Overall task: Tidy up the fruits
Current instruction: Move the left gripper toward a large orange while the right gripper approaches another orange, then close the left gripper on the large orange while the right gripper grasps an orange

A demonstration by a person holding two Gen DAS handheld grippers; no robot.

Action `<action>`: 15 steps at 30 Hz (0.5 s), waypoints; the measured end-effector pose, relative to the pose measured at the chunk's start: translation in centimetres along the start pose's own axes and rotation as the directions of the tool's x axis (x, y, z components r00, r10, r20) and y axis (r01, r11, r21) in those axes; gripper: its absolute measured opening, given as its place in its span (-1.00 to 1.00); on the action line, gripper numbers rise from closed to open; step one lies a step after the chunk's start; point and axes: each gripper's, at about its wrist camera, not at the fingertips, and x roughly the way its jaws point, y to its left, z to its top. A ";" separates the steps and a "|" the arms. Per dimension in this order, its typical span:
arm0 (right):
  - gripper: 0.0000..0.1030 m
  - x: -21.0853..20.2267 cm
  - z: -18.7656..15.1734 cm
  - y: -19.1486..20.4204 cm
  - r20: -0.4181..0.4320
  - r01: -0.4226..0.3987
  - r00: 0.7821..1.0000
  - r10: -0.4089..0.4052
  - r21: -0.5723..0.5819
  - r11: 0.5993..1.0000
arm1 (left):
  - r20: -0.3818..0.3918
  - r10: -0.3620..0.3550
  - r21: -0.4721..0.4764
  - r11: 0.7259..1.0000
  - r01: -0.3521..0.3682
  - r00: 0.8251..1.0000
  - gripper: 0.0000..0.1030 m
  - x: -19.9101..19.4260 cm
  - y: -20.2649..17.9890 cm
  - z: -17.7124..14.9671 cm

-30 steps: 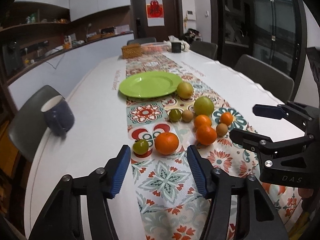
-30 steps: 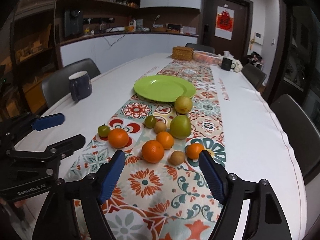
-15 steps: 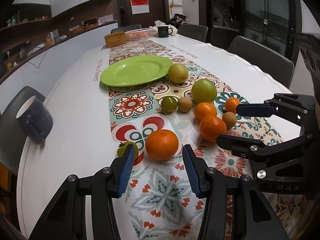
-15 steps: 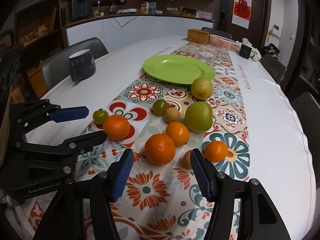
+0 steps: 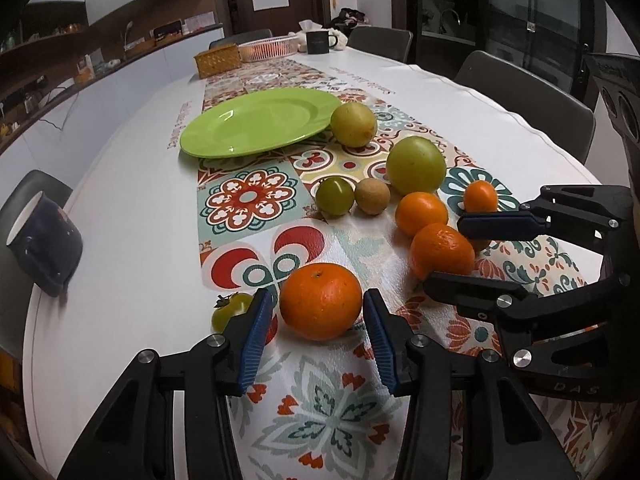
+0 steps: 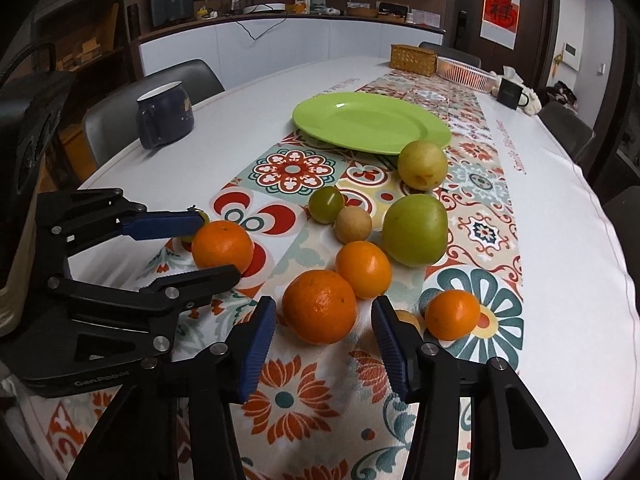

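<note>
Several fruits lie on a patterned runner in front of a green plate (image 5: 260, 124) (image 6: 372, 124). My left gripper (image 5: 316, 318) (image 6: 192, 250) straddles the nearest orange (image 5: 320, 300) (image 6: 222, 246). Its jaws are closing and a thin gap still shows at the left pad. A small green tomato (image 5: 230, 310) sits just outside that finger. My right gripper (image 6: 323, 310) (image 5: 474, 256) frames a second orange (image 6: 320, 306) (image 5: 440, 252). Its jaws are closing too, with gaps on both sides. Beyond lie another orange (image 6: 363, 268), a big green fruit (image 6: 416, 230) and a yellow fruit (image 6: 422, 164).
A dark blue mug (image 5: 44, 240) (image 6: 164, 116) stands near the table's left edge. A small orange (image 6: 452, 314) and a brown fruit (image 6: 408, 320) sit by my right finger. A wicker box (image 5: 218, 60), a pink basket (image 5: 268, 48) and a dark mug (image 5: 318, 42) stand at the far end. Chairs ring the table.
Both grippers have come forward and down onto the fruit. Their jaws have narrowed, and each now has an orange between its pads.
</note>
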 end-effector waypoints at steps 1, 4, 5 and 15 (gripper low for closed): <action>-0.06 0.2 0.1 -0.1 -0.002 -0.006 1.000 0.006 0.005 1.000 | -0.004 -0.004 -0.005 1.000 0.004 1.000 -0.15 0.1 0.0 0.0; -0.10 0.7 0.2 -0.6 -0.016 -0.033 0.999 0.034 0.038 0.999 | -0.009 -0.004 -0.016 1.000 0.004 1.000 -0.17 0.3 -0.1 0.2; -0.12 0.8 0.2 -0.8 -0.019 -0.047 0.999 0.048 0.051 0.998 | -0.010 -0.004 -0.024 1.000 0.004 1.000 -0.17 0.3 0.0 0.3; -0.18 -0.4 0.2 -1.1 0.008 -0.054 0.999 0.054 0.089 0.995 | 0.008 0.007 -0.085 0.996 -0.006 1.000 -0.18 -1.6 0.0 0.3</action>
